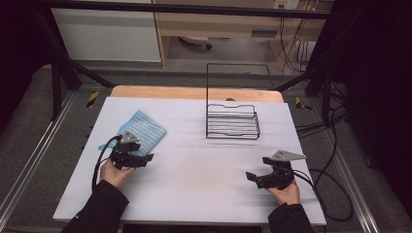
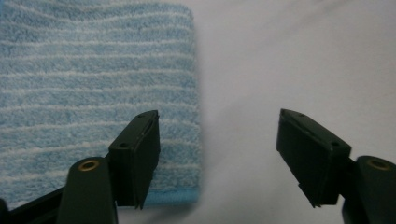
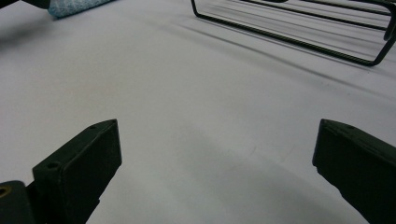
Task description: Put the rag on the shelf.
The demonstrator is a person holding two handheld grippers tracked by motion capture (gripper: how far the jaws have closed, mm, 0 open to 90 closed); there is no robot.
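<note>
A folded light-blue towel with white stripes (image 1: 141,129) lies on the left part of the white table top (image 1: 194,165). My left gripper (image 1: 146,158) hovers over its near right corner, open. In the left gripper view the towel (image 2: 93,93) covers the left half, one jaw stands over its edge, the other over bare table. My right gripper (image 1: 251,177) rests low near the front right, open, nothing between its jaws. In the right gripper view its jaws stand wide apart over bare table (image 3: 196,121), with the towel (image 3: 74,7) at the far top left.
A black wire rack (image 1: 233,121) with a tall wire back stands at the table's back centre right; its base (image 3: 299,32) shows in the right gripper view. Cables trail off the table's right side. A wooden board edge (image 1: 194,92) runs behind the table.
</note>
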